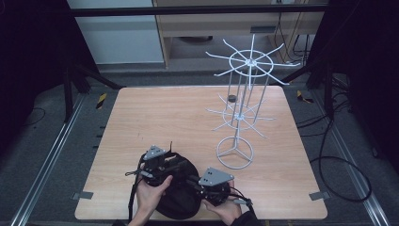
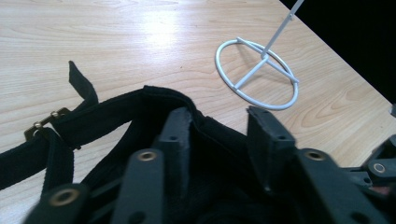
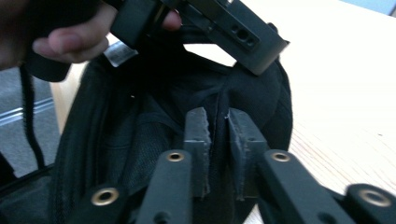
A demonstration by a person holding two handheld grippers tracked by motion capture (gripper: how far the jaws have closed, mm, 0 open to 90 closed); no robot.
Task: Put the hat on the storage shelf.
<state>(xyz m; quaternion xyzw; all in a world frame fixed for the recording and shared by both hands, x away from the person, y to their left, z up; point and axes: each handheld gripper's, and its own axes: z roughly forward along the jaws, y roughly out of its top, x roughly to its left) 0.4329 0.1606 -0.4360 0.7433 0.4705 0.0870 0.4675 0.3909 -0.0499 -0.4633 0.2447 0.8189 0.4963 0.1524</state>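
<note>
Pale wooden table [image 1: 188,117] stands on a dark grey floor, with black framing around it and a light cabinet beyond the far edge. Right of centre on the table rises a white wire display stand [image 1: 240,110] with spoked hooks at two levels and a ring base. At the near edge lies a black bag [image 1: 176,197] with a strap [image 2: 32,158] and a brass buckle [image 2: 44,122] trailing to its left. The left gripper [image 2: 219,128] sits over the bag's far rim; its jaws stand moderately apart with the bag's black fabric edge between them, the left pad against the rim, the right one not clearly touching. The right gripper [image 3: 219,135] comes in from the near right, its jaws narrow and pinching a fold of the bag's fabric between the pads. A person's hands hold both tools.
</note>
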